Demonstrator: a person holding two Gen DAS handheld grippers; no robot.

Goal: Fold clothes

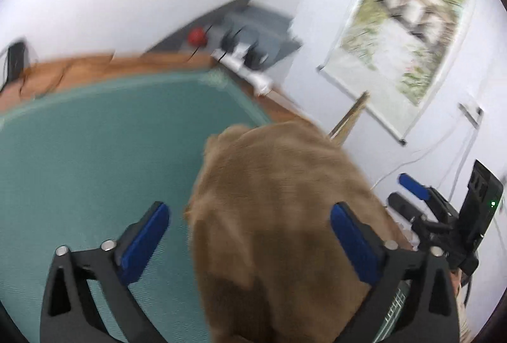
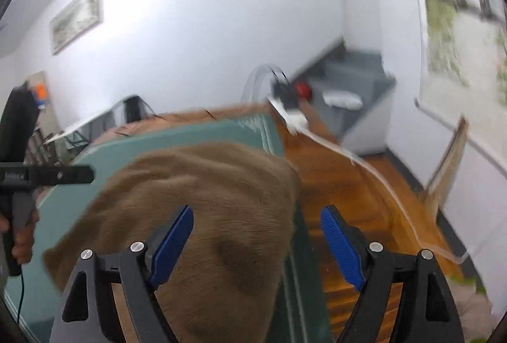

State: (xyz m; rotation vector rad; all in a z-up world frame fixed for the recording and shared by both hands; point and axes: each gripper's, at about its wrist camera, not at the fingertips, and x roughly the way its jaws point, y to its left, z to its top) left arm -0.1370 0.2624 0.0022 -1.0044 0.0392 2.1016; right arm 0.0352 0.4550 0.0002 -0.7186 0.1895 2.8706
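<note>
A brown fleecy garment lies bunched on a green mat, near the mat's right edge. My left gripper hovers over it, open wide, with its blue pads on either side of the cloth's left part and nothing pinched. In the right wrist view the same garment spreads under my right gripper. That gripper is also open, one pad over the cloth and the other past the mat's edge. The right gripper shows at the far right of the left wrist view. Both views are motion-blurred.
The mat covers a wooden table. A white power strip with black plugs sits at the far corner. Beyond it are a red object and a grey cabinet. A hand grips the left tool's handle.
</note>
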